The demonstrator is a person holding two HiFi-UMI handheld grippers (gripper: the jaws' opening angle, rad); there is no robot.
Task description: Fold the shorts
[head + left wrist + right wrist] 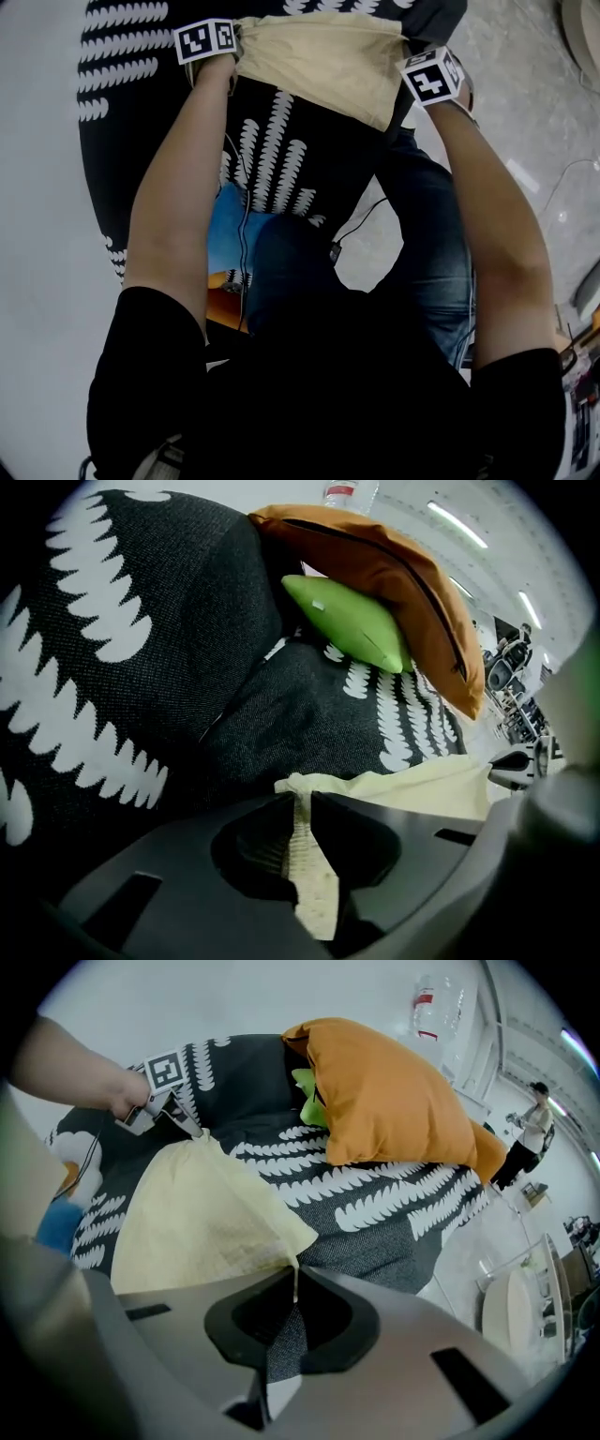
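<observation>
The pale yellow shorts [319, 66] hang stretched between the two grippers, their lower part resting on a big dark cushion [281, 159] printed with white fronds. An orange pillow [394, 1101] and a green pillow [347, 621] lie further back, well apart from the cloth. The left gripper [302, 808] stands narrow, with a thick, textured strip of the fabric filling the gap between its jaws. The right gripper [295, 1288] is pinched almost together on a thin corner edge. The cloth looks light, thin and limp: it sags and creases between the two holds, so it will likely follow every pull, bunch easily and keep no shape by itself. The bite on the right looks slim, so a sharp tug may slip it free. Corners and the thicker seamed edge seem the best places to hold, keeping the span taut while laying it down.
</observation>
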